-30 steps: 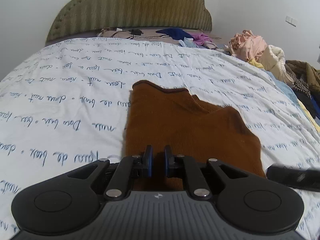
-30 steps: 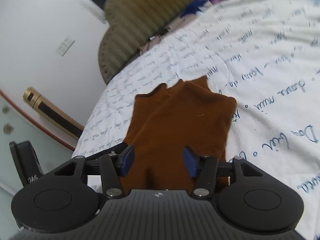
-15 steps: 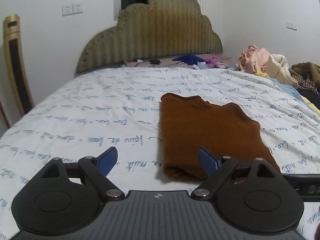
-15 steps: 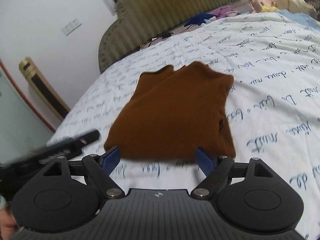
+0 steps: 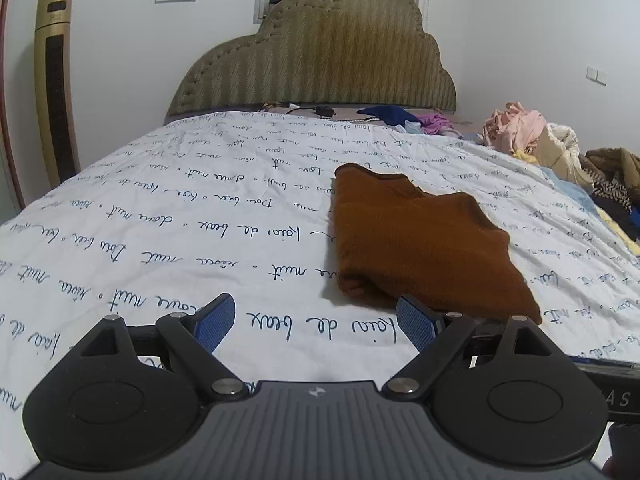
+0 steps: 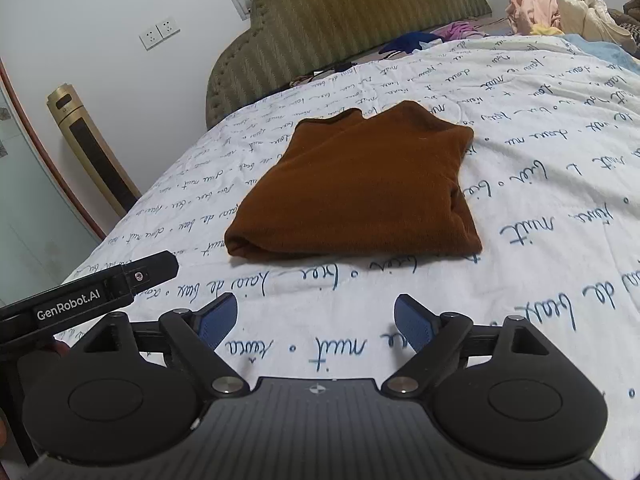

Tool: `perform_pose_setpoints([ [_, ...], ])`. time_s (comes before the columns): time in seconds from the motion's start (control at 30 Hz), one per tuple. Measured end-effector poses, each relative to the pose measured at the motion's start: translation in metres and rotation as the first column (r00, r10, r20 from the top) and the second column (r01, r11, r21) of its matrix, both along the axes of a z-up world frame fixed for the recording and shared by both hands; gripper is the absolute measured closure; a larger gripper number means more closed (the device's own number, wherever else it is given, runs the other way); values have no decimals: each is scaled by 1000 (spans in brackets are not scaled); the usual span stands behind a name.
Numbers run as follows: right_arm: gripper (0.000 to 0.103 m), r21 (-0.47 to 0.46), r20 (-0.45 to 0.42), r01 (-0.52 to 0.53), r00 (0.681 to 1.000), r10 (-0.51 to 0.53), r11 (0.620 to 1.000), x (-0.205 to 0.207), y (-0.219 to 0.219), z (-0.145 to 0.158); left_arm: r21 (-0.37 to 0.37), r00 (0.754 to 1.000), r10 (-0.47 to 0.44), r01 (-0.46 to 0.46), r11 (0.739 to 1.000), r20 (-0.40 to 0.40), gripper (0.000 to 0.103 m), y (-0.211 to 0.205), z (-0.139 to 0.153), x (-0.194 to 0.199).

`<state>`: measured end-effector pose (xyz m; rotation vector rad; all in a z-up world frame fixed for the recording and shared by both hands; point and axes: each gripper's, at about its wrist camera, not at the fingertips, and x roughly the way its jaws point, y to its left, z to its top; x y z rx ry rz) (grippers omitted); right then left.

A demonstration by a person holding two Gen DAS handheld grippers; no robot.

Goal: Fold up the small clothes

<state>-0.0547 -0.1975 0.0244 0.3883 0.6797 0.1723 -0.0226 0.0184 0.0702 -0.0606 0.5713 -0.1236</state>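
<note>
A brown knit garment (image 5: 420,240) (image 6: 360,184) lies folded flat on the white bedspread with blue script (image 5: 160,220) (image 6: 540,200). My left gripper (image 5: 316,320) stands open over bare bedspread, just short of the garment's near left corner; its right pad (image 5: 416,320) is close to the fold without pressing it. My right gripper (image 6: 316,320) hovers in front of the garment's near edge. Its jaws are opening and only bedspread shows between them.
A heap of unfolded clothes (image 5: 532,140) (image 6: 560,0) sits at the bed's far right. More small clothes (image 5: 392,114) lie by the padded headboard (image 5: 320,60). A gold tower unit (image 5: 54,80) stands left of the bed. A black GenRobot.AI bar (image 6: 88,300) juts in at left.
My left gripper was shut on the garment's near edge; it has let go and opened wide. The right jaws have widened. Both grippers have drawn back, and the garment stays folded.
</note>
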Motion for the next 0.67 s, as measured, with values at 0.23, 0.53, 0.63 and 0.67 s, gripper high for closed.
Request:
perform_pose_setpoints([
  [0.23, 17, 6, -2, -4, 1000, 4, 1000, -9, -2, -2, 9, 999, -29, 29, 1000, 22, 14, -4, 5, -9],
  [0.53, 16, 9, -5, 4, 1000, -4, 1000, -14, -7, -6, -15, 999, -35, 35, 999, 24, 14, -1, 6, -10],
  [0.63, 16, 16, -10, 11, 1000, -11, 1000, -15, -10, -8, -12, 999, -31, 31, 999, 15, 14, -2, 4, -9],
  [0.67, 16, 16, -11, 15, 1000, -15, 1000, -15, -11, -8, -11, 999, -32, 32, 999, 7, 14, -2, 4, -9],
])
